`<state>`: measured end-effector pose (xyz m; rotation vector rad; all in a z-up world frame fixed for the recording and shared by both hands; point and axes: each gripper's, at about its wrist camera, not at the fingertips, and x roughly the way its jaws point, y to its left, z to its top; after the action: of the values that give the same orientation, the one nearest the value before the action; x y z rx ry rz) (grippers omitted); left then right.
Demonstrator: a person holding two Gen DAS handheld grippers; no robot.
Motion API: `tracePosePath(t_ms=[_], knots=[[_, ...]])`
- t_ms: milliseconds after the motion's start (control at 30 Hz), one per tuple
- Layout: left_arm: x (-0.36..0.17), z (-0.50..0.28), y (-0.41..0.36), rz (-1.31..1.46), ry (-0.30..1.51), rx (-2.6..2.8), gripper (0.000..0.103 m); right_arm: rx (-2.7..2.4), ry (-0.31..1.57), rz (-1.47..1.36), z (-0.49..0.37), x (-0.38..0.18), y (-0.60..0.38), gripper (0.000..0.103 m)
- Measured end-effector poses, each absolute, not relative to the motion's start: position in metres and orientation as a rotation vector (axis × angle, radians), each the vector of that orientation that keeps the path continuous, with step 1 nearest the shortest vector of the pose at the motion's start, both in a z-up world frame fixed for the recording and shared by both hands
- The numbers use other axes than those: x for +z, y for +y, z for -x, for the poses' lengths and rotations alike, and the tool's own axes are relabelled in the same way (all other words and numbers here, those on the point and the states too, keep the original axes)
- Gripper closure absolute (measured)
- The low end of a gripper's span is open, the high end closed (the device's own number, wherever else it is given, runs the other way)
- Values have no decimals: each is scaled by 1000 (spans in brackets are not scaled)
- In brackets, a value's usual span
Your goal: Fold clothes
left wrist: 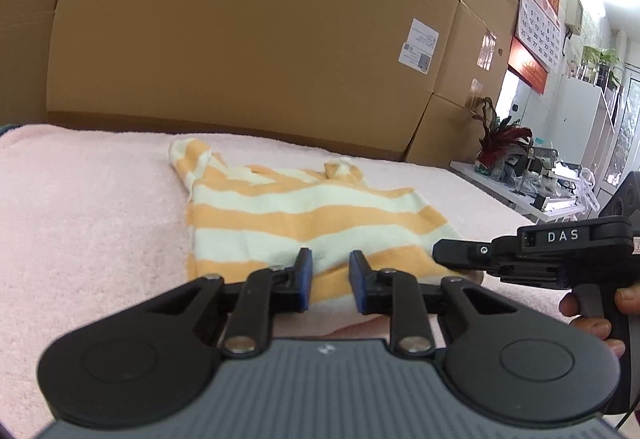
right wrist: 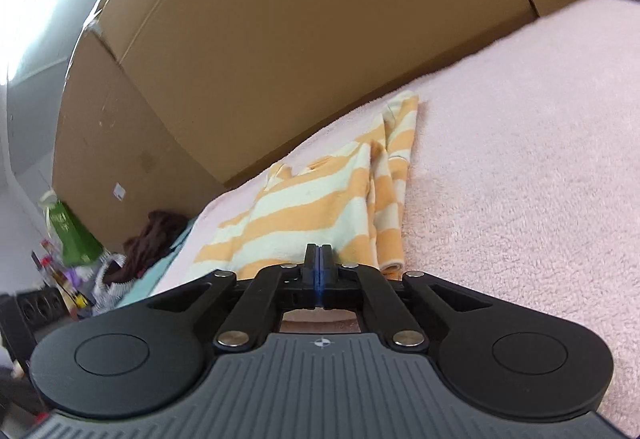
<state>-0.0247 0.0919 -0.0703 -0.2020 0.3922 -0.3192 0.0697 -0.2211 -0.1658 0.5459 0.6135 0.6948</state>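
Pink fleece blanket (left wrist: 92, 207) covers the surface from the left edge across; a wall of large cardboard boxes (left wrist: 248, 39) stands directly behind it. The orange-and-cream striped shirt (left wrist: 296, 215) lies flat on the blanket at centre, collar toward the boxes, hem toward the cameras, one sleeve bunched at its far left corner. Left gripper (left wrist: 330, 279): fingers narrowly apart, blue pads facing each other, empty, positioned over the near hem of the shirt (contact with the cloth cannot be determined). To its right, the right gripper (left wrist: 452, 253) reaches in sideways at the shirt's near right corner, a hand (left wrist: 596, 313) wrapped around its handle, which is marked "DAS". In the right wrist view the right gripper (right wrist: 319, 259) has its fingers pressed together with no gap between the pads, at the shirt's (right wrist: 304, 207) near edge; whether fabric is pinched between them cannot be told, as the gripper body hides the hem. Further right in the left wrist view: a wall calendar (left wrist: 538, 3), a red-leaved potted plant (left wrist: 500, 139) and a cluttered white shelf (left wrist: 520, 195).
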Motion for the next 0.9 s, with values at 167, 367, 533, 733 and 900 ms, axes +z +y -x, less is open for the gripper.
tracePosePath(t_ms=[167,367,533,733,900], knots=[[-69,43,86,92,368,-324,43,696,621,-561,-60,-170,-230,87],[-74,43,103,180,376,-325,52,697,631,-579,-47,-175,-241,103],[-64,29,112,249,370,-285,40,706,538,-571,-46,-148,-233,84],[-76,29,108,186,377,-275,39,621,576,-527,-67,-164,-224,103],[-59,21,115,284,382,-307,39,633,561,-525,-73,-153,-221,103]])
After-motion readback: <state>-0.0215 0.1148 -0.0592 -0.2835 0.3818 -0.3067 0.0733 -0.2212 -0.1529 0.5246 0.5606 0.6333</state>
